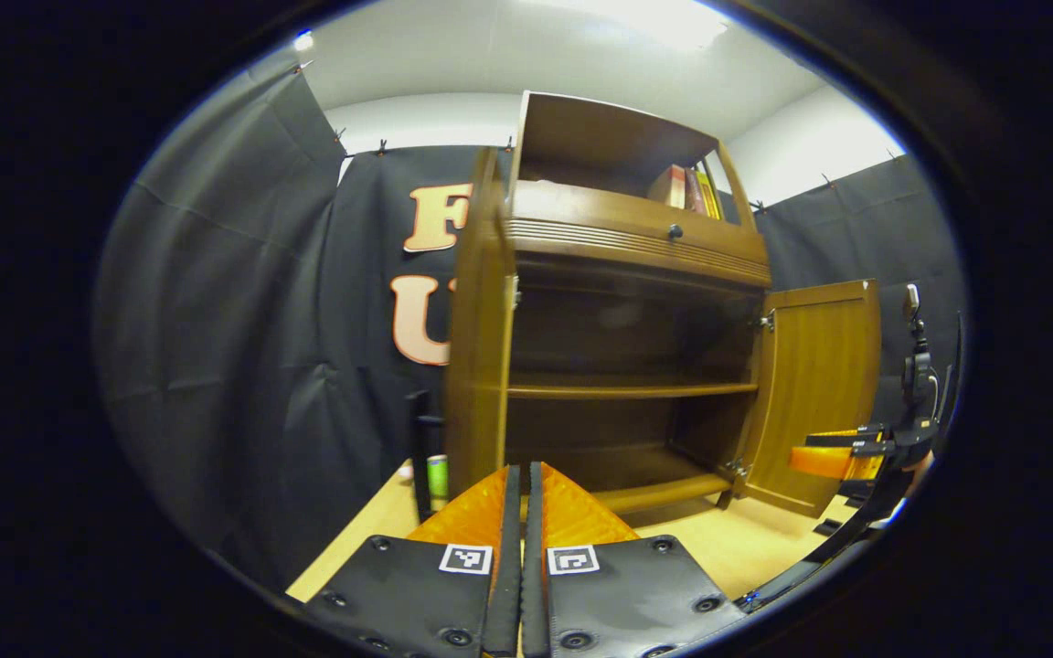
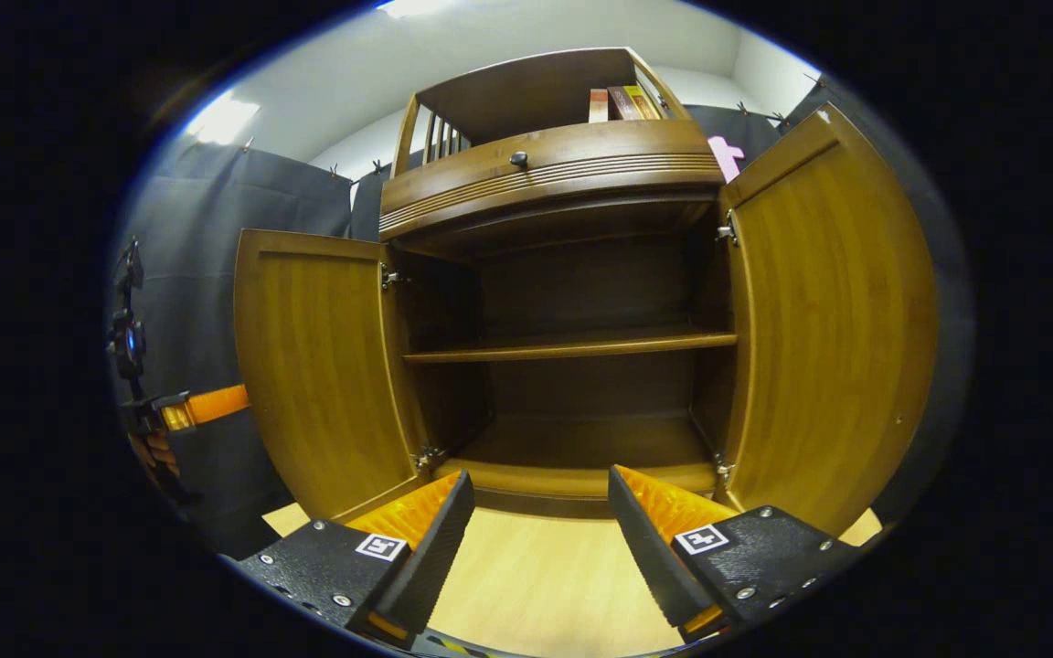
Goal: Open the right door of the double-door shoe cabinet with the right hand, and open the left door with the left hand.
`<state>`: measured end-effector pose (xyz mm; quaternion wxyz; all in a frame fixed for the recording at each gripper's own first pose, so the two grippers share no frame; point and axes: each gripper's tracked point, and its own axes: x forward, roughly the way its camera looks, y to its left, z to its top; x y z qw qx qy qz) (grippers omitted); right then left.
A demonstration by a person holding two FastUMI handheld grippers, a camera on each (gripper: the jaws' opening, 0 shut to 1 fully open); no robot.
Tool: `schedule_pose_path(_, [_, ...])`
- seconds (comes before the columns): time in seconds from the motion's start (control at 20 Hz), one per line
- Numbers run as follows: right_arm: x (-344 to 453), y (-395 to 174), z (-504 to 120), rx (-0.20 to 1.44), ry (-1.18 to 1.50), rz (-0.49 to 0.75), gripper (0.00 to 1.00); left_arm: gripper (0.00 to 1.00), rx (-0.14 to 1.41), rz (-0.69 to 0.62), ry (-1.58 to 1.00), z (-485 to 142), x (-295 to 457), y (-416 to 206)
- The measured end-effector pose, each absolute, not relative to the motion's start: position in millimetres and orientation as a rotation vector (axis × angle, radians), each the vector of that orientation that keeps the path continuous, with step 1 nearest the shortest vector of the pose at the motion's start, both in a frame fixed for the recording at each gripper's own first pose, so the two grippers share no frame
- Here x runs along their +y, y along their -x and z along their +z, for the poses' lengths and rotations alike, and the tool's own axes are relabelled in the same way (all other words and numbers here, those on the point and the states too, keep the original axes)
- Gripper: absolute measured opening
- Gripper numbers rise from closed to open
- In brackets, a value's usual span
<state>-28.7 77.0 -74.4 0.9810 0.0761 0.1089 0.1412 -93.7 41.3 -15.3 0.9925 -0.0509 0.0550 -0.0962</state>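
I see the cabinet (image 2: 563, 274) standing on the floor (image 2: 536, 576) with both leaves swung wide, so I judge the task essentially done. The right door (image 2: 837, 311) and left door (image 2: 316, 366) stand well apart, shelves bare between them. My right gripper (image 2: 540, 521) has its jaws spread, holding nothing, facing the gap with free room. My left gripper (image 1: 524, 493) has its jaws pressed together, empty, just beside the left door's edge; I would back off carefully.
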Motion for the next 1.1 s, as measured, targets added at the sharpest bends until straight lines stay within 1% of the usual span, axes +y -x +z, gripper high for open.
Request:
schedule_pose_path(0.15, [55,32,-65,0.202,-0.188,0.287,0.91,0.08,0.119,-0.194,0.127,-23,-4,80])
schedule_pose_path(0.3, [36,38,-51,0.164,-0.182,0.280,0.91,0.10,0.090,-0.113,0.145,-21,-28,69])
schedule_pose_path(0.4, [27,44,-49,0.154,-0.177,0.279,0.91,0.25,0.059,-0.060,0.139,-17,-41,65])
schedule_pose_path(0.5, [16,52,-49,0.152,-0.167,0.276,0.91,0.47,0.036,-0.040,0.130,-16,-56,59])
schedule_pose_path(0.55, [9,56,-50,0.151,-0.156,0.269,0.80,0.58,0.038,-0.039,0.127,-18,-66,54])
schedule_pose_path(0.6, [5,58,-50,0.150,-0.146,0.264,0.91,0.69,0.047,-0.041,0.133,-21,-75,51])
schedule_pose_path(0.65, [1,60,-50,0.152,-0.140,0.261,0.91,0.80,0.060,-0.053,0.144,-23,-84,49])
schedule_pose_path(0.75, [-4,65,-48,0.151,-0.139,0.264,0.91,0.76,0.078,-0.065,0.165,-29,-99,48])
schedule_pose_path(0.8, [-6,66,-48,0.152,-0.138,0.264,1.00,0.89,0.087,-0.061,0.169,-32,-103,47])
schedule_pose_path(0.85, [-8,66,-47,0.154,-0.138,0.264,0.91,0.92,0.092,-0.044,0.162,-33,-103,46])
schedule_pose_path(0.9, [-9,65,-48,0.156,-0.136,0.264,1.00,0.95,0.091,-0.035,0.152,-35,-103,46])
schedule_pose_path(0.95, [-10,65,-50,0.160,-0.129,0.264,1.00,0.98,0.084,-0.025,0.135,-33,-102,46])
schedule_pose_path(1.0, [-13,63,-52,0.166,-0.117,0.259,0.91,0.95,0.077,-0.018,0.117,-32,-101,44])
schedule_pose_path(1.1, [-18,62,-59,0.180,-0.099,0.242,0.91,0.95,0.066,-0.009,0.072,-28,-98,42])
